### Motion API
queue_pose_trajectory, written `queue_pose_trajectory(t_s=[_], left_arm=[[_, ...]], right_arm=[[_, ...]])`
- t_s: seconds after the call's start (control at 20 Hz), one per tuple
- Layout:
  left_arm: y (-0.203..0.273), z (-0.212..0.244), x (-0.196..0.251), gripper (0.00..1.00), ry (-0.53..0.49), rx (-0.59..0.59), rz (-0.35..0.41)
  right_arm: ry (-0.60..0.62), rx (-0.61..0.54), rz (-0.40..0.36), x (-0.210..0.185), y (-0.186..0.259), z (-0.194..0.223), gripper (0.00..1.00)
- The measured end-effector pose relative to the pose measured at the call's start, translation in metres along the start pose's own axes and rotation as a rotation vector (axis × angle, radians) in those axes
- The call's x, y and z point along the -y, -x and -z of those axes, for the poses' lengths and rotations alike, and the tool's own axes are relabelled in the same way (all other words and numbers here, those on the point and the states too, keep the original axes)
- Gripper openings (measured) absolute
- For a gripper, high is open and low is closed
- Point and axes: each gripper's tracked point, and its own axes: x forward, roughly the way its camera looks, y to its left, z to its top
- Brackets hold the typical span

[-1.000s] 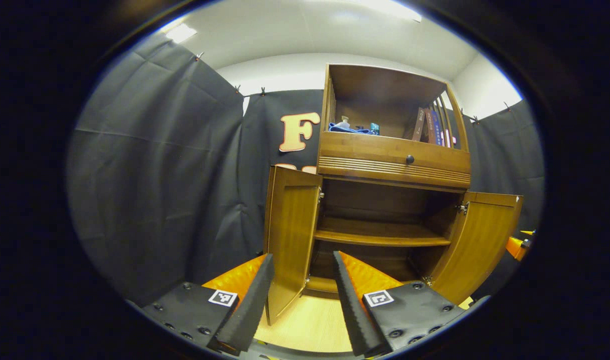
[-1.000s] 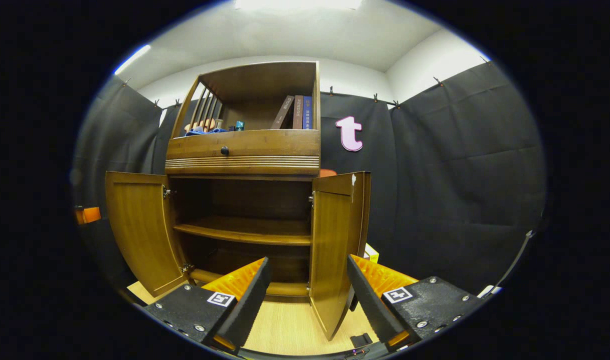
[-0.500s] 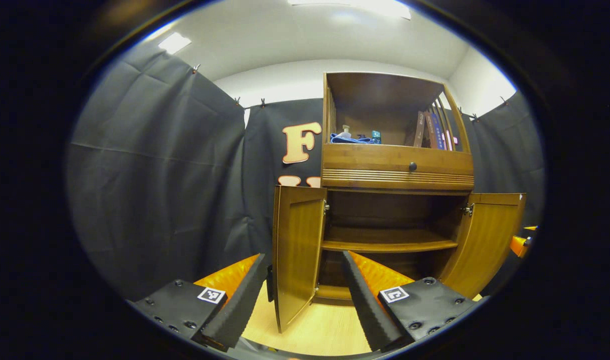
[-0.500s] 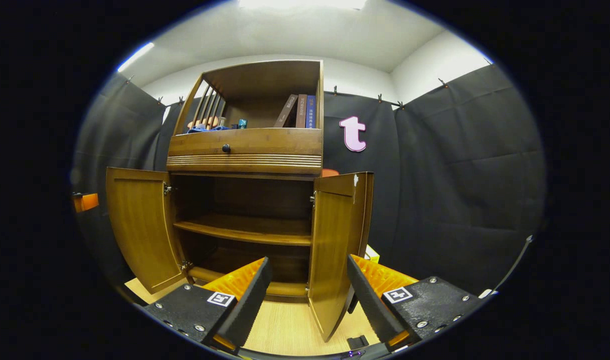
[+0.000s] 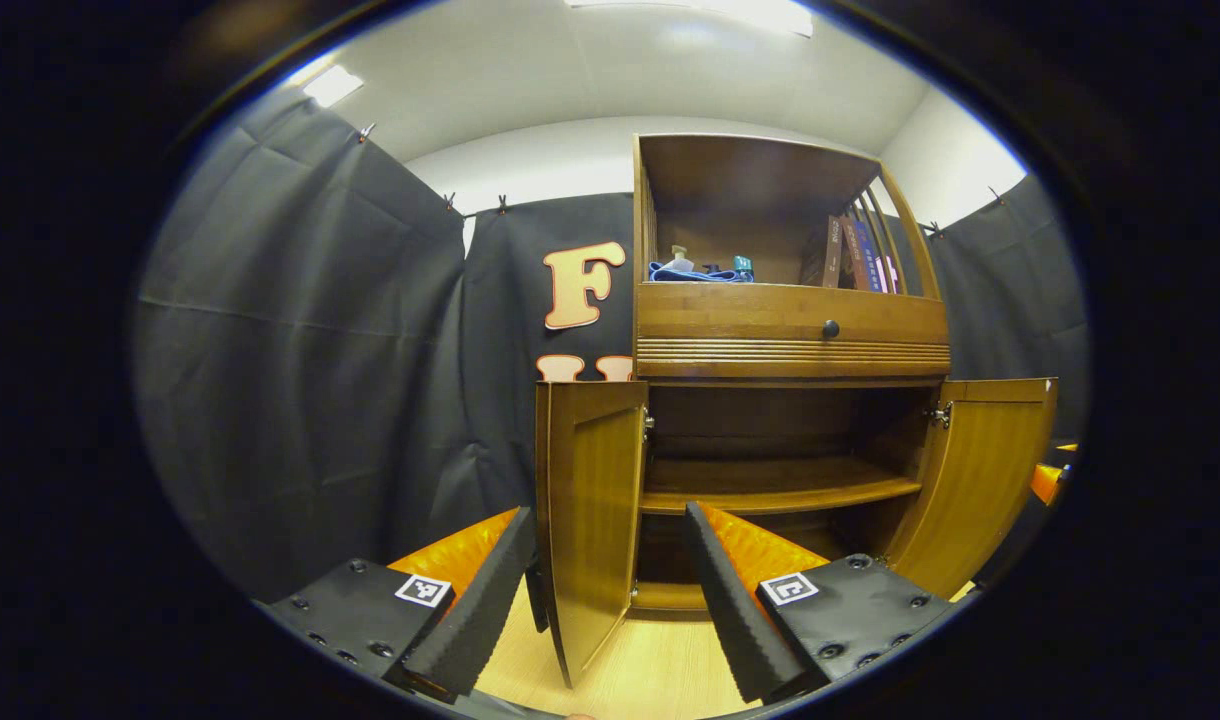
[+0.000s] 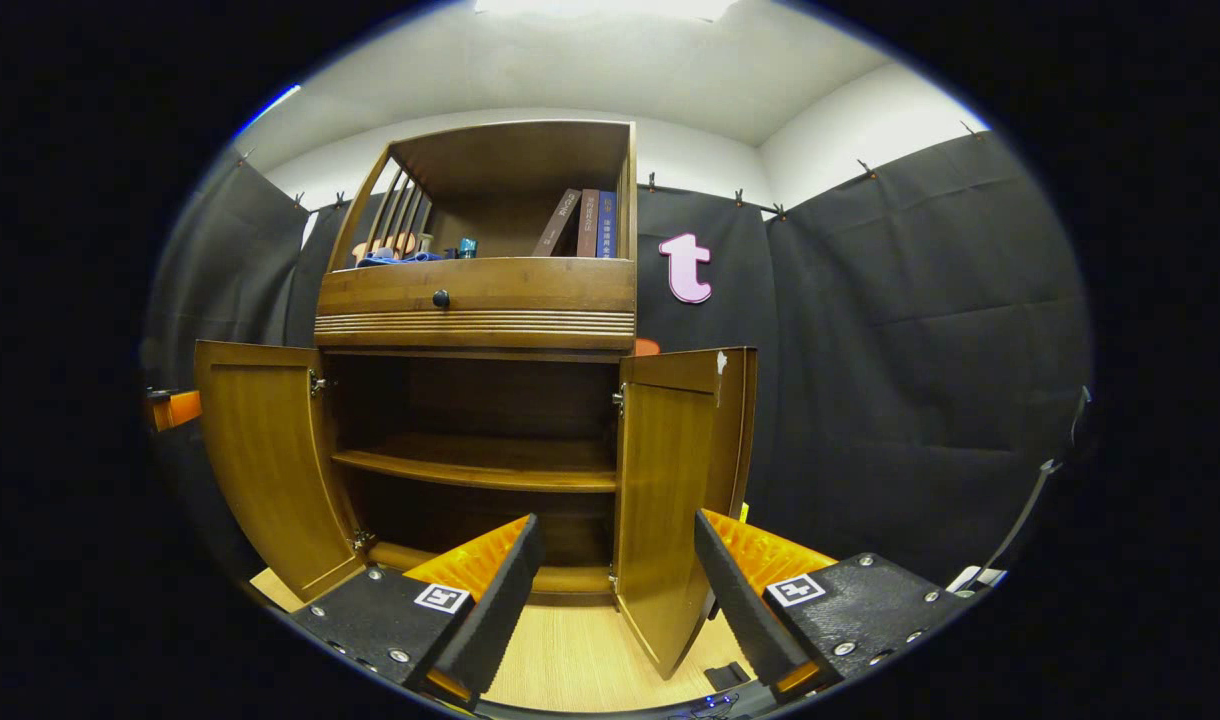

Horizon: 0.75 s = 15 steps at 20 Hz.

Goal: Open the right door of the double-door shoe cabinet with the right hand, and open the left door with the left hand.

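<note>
Left door (image 5: 590, 520) edge stands upright between wide, empty left gripper (image 5: 605, 590) fingers; right door (image 6: 670, 500) likewise between wide, empty right gripper (image 6: 615, 600).

black cloth walls (image 5: 300, 360), pale wood floor (image 6: 570, 665), white ceiling (image 6: 590, 70).

The brown wooden shoe cabinet (image 6: 475, 300) stands ahead of both grippers, left door (image 5: 590, 510) and right door (image 6: 670, 490) swung wide open.

Bright ceiling lights (image 5: 750, 12) shine from high above the grippers. The cupboard (image 6: 475, 400) is dark and shadowy inside. Everything looks sharp, but lines bend near the edges.
</note>
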Motion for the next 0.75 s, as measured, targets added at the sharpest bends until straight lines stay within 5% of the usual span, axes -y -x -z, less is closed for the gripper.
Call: queue_pose_trajectory(t_s=[0.35,0.75], left_arm=[[-0.003,0.006,-0.021,0.93,-0.027,0.006,0.024],[0.001,0.01,-0.045,0.93,-0.012,0.008,-0.044]], right_arm=[[-0.02,0.034,0.036,-0.022,0.016,-0.011,0.92],[0.011,0.05,0.012,-0.036,0.01,-0.021,0.98]])
